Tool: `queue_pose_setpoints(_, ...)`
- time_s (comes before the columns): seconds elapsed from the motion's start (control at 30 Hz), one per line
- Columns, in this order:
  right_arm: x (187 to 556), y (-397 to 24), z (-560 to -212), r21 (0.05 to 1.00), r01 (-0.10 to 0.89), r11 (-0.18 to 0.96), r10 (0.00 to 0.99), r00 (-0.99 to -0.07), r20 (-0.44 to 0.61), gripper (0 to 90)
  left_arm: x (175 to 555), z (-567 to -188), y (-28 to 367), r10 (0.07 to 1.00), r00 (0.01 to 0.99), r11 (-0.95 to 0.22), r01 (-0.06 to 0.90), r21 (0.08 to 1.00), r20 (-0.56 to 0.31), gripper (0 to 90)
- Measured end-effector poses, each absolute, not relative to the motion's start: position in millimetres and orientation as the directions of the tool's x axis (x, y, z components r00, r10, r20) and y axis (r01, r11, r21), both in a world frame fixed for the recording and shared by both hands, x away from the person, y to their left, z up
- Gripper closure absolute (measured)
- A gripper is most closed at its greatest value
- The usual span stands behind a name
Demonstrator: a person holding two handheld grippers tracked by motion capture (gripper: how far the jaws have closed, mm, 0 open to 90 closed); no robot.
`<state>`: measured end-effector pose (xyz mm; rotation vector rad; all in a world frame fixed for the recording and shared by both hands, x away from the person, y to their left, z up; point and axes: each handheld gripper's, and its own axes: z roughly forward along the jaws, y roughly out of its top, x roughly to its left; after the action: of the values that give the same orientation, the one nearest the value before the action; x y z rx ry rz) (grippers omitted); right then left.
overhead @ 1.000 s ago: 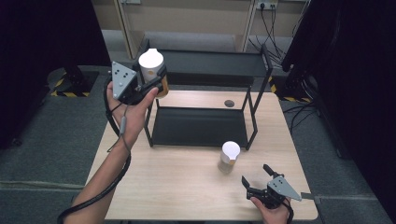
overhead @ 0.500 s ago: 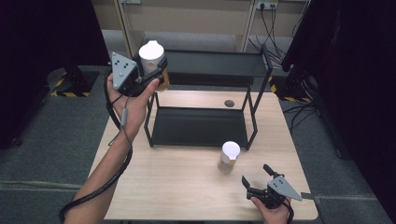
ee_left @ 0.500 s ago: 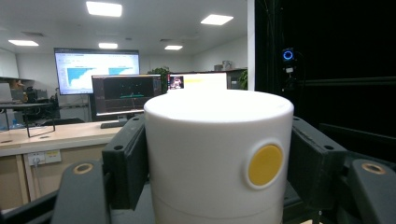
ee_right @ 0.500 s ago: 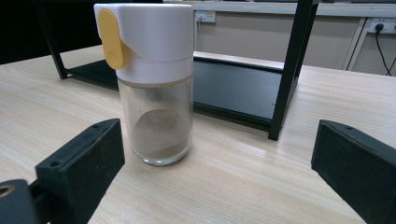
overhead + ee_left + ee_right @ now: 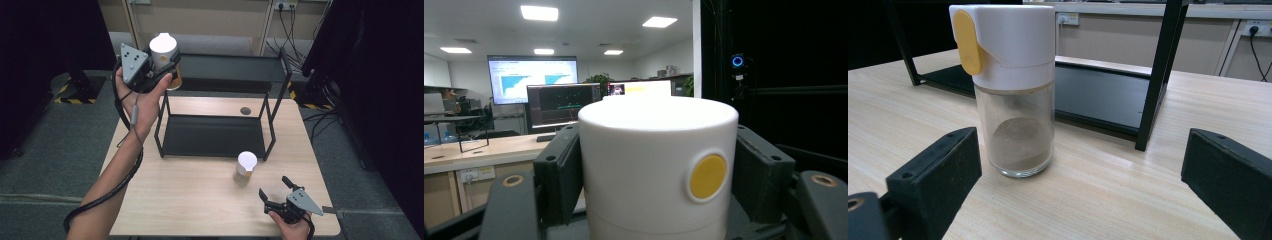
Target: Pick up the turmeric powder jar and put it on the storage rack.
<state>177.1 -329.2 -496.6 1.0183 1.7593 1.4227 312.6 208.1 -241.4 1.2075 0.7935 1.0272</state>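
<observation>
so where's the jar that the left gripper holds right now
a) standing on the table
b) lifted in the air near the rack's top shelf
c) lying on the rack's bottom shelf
b: the left gripper grips the white-capped jar aloft beside the rack.

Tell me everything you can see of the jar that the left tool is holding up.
The held jar is a clear glass shaker with a white plastic cap that bears a round yellow button. Yellowish contents show through the glass below the cap. It stands upright, lifted off the table, level with the top shelf of the black metal rack near its left end. The left tool is shut on it, its black pads pressing the cap from both sides. Nothing else touches it.
</observation>
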Motion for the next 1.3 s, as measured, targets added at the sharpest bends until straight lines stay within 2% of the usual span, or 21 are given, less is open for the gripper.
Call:
queue_pose_setpoints(0.47, 176.9, -329.1, -496.7, 0.98, 0.168, 0.11, 0.872, -0.489, -0.015, 3.0, 327.9, -222.2, 200.7, 0.943, 0.331, 0.023, -0.196, 0.98, 0.044, 30.6)
queue_pose_setpoints(1.3, 177.1, -329.9, -497.0, 0.98, 0.166, 0.109, 0.87, -0.493, -0.013, 3.0, 372.8, -218.7, 187.4, 0.958, 0.286, 0.002, -0.135, 0.991, 0.038, 30.6)
